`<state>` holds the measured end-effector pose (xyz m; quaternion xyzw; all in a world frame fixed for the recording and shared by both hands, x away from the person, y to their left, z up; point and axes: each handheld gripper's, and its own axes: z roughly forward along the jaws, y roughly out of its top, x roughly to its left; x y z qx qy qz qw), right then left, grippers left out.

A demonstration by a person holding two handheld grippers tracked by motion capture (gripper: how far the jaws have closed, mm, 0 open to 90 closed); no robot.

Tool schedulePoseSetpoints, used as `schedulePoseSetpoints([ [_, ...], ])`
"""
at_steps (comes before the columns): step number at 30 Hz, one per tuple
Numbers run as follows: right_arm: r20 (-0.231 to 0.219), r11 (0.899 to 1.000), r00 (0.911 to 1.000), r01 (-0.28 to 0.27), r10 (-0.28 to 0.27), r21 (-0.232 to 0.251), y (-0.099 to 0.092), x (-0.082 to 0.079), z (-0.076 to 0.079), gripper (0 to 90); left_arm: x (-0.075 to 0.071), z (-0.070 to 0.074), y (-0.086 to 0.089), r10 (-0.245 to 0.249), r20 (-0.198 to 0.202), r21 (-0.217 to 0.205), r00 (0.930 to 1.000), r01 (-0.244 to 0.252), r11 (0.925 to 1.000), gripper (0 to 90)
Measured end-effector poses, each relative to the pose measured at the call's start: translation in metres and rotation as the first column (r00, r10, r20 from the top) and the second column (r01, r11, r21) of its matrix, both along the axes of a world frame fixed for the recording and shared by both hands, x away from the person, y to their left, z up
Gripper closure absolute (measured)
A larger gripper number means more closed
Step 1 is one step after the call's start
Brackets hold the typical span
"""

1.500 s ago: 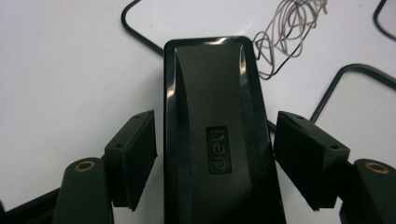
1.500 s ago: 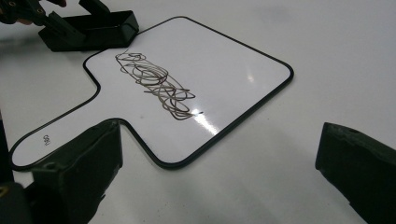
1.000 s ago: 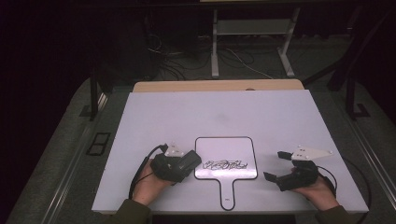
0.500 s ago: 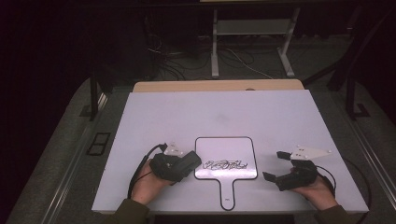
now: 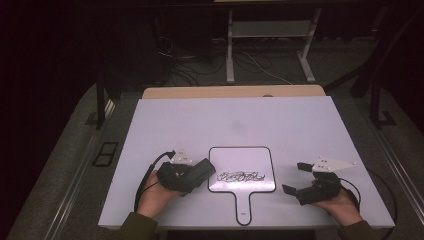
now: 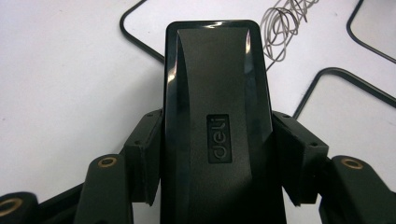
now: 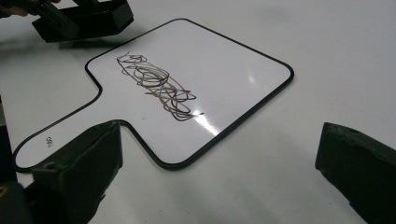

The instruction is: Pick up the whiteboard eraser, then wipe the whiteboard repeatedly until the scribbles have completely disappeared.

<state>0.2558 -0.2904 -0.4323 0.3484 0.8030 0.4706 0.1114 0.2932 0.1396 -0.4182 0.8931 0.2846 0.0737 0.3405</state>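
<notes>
High view — white table point(image 5: 240, 120), far edge meeting a tan strip, surroundings lost in dark. Paddle-shaped whiteboard point(image 5: 242, 165), black-rimmed, lies flat at the near middle, handle toward the person; a dark scribble point(image 5: 241, 176) crosses its lower face, unreadable. Left gripper point(image 5: 202, 170) clamps a black eraser block point(image 6: 217, 93) between both jaws, at the whiteboard's left edge; the eraser's underside is hidden, its near end cut off. Right gripper point(image 5: 297, 177) — jaws spread wide, nothing between them — rests right of the whiteboard, apart from it.
</notes>
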Motion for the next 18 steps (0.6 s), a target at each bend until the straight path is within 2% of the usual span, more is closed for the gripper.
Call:
schedulePoseSetpoints([
  [9,-0.003,1.000,1.0000,0.004,-0.004,0.003,-0.001,-0.001,0.000,0.0,0.001,0.009,-0.004,-0.026,0.021,-0.002,0.9994,0.026,0.9996,39.2],
  [18,-0.008,1.000,1.0000,0.005,-0.005,0.009,-0.001,0.000,-0.001,0.0,0.011,0.019,-0.007,-0.038,0.015,-0.043,0.9992,0.038,0.9983,39.2],
])
